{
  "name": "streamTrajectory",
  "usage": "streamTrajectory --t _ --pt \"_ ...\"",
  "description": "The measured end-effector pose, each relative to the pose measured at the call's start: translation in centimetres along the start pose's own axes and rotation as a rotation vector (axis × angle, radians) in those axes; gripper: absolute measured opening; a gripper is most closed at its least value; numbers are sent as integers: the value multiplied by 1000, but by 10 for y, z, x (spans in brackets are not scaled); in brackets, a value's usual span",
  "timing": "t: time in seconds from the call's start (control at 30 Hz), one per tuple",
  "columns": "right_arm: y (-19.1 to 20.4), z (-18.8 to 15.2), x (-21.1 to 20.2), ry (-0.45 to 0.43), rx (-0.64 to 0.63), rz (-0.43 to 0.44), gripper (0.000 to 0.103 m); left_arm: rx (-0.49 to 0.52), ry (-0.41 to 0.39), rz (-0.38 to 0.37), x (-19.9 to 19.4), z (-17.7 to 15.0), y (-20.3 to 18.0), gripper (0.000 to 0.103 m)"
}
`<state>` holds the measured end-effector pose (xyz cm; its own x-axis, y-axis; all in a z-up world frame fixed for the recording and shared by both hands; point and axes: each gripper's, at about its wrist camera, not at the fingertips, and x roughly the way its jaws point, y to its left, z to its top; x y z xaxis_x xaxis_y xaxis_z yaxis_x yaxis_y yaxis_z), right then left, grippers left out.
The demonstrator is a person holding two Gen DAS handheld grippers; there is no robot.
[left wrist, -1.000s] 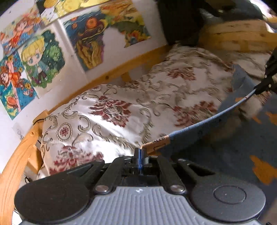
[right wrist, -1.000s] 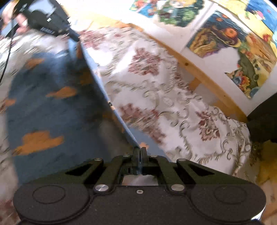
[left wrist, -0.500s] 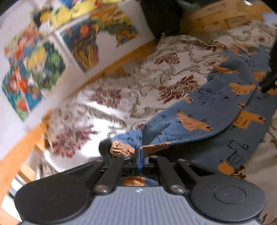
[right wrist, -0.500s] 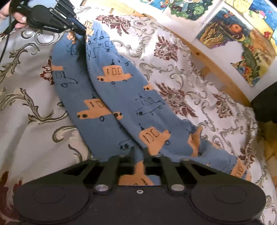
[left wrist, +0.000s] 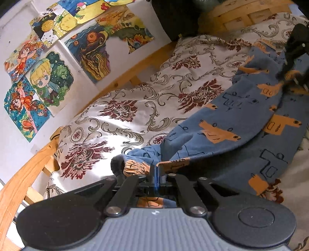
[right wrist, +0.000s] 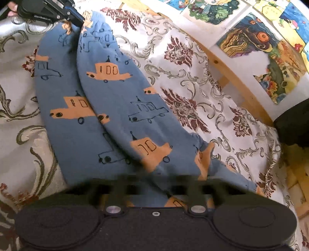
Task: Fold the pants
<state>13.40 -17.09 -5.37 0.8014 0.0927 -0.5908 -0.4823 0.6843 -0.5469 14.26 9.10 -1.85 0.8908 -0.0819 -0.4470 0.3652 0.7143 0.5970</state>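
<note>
Blue pants (right wrist: 115, 100) printed with orange cars lie lengthwise on the flowered bedspread (right wrist: 193, 77), one leg laid over the other. My left gripper (left wrist: 157, 170) is shut on the pants' (left wrist: 231, 125) edge next to an orange ribbed cuff (left wrist: 135, 168). The right wrist view shows it at top left (right wrist: 81, 19), pinching that far end. My right gripper (right wrist: 154, 179) is blurred, its jaws spread wide above the near end of the pants, holding nothing. In the left wrist view it (left wrist: 293, 75) hovers over the far end.
A wooden bed rail (left wrist: 23, 173) runs along the bed beside a white wall with coloured drawings (left wrist: 48, 77). A dark object (right wrist: 293, 123) sits at the bed's end by the rail (right wrist: 241, 86). A person's hand (right wrist: 11, 9) holds the left gripper.
The pants, stretched in the air a second ago, now lie on the bedspread. My right gripper has opened and let go. My left gripper stays shut on its end.
</note>
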Motion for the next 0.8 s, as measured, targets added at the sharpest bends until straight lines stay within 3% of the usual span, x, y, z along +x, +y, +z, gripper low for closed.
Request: streamTrajectory --t 0.3,0.43,0.6,0.8 --pt "3 7 -38 -54 -6 -8 0 40 -23 21 -8 -1 4 1" --pt "18 9 -65 -50 -41 17 0 34 -40 -8 -24 -4 14 1" --pt "38 -4 -62 5 -40 61 0 47 16 -55 -32 -10 16 1" --pt "32 -1 -69 -8 -14 65 0 81 54 -76 -32 -15 11 1"
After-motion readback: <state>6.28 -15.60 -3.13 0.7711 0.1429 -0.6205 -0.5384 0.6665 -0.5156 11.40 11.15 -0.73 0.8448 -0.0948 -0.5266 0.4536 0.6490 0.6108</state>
